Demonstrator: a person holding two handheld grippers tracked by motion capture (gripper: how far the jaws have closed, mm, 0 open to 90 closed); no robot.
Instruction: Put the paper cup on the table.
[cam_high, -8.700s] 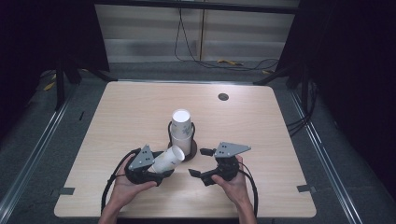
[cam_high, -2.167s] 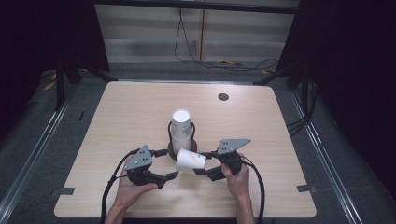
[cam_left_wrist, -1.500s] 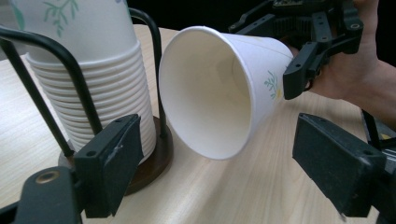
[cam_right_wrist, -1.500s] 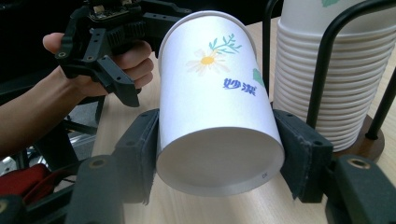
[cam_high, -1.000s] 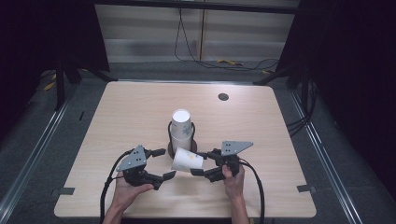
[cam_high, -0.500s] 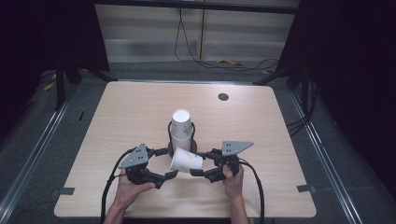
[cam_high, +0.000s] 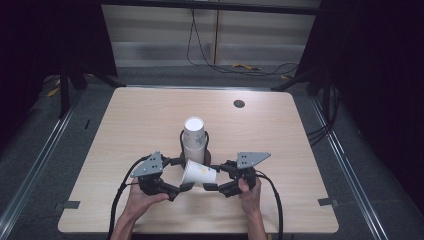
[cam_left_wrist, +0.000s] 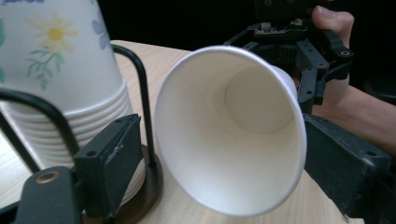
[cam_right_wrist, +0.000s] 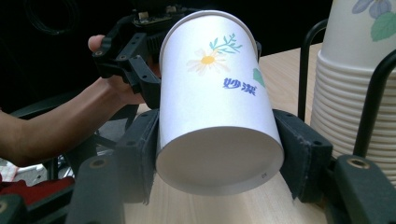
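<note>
A white paper cup with a daisy print lies on its side above the table, mouth toward my left gripper. My right gripper is shut on the cup's base end, a pad on each side of the cup. My left gripper is open, its jaws standing either side of the cup's rim without squeezing it. Just behind, a tall stack of the same cups stands upside down in a dark wire holder.
A small dark round disc lies at the far right of the wooden table. Cables trail from both grippers toward the near edge. The stack of cups stands close beside my right gripper's jaw.
In the oldest frame my left gripper held the cup; the right gripper holds it now. Over the last second the left gripper edged slightly toward the cup's mouth. The right gripper kept still.
</note>
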